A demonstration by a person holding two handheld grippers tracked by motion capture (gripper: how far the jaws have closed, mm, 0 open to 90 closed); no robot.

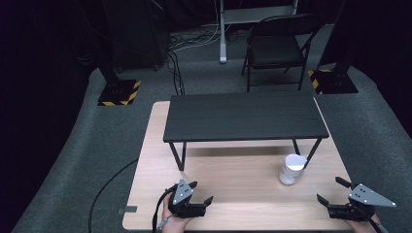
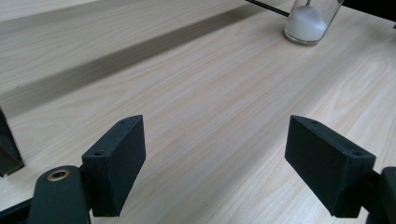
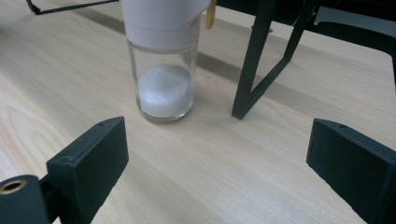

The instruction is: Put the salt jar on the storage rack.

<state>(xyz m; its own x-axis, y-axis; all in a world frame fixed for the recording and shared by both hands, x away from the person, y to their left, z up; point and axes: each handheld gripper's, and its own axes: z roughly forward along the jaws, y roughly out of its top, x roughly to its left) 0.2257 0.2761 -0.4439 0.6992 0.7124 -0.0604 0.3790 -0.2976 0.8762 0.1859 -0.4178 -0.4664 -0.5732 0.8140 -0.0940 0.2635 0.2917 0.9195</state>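
The wooden table (image 1: 228, 194) carries a low black shelf (image 1: 245, 116) across its far half, and a glass jar (image 1: 292, 170) with a white lid stands on the bare wood at the right, just near of the shelf's right leg (image 1: 311, 151). In the right gripper view the jar (image 3: 166, 79) shows upright, partly filled with white powder, with the leg (image 3: 259, 70) close on its right side. The right gripper (image 1: 335, 196) sits at the near right corner, jaws spread wide and empty, aimed towards the jar but apart from it. The left gripper (image 1: 201, 193) rests at the near left, also wide open and holding nothing, with the jar (image 2: 308, 23) far off to its right. The step in hand looks like the reach for the jar with the right gripper. To do it well, come in level and low so the jaws straddle the glass body below the lid, keep the far jaw off the shelf leg, centre the jar between the pads, and close gently, since smooth glass may slip or tip if pushed from one side first.
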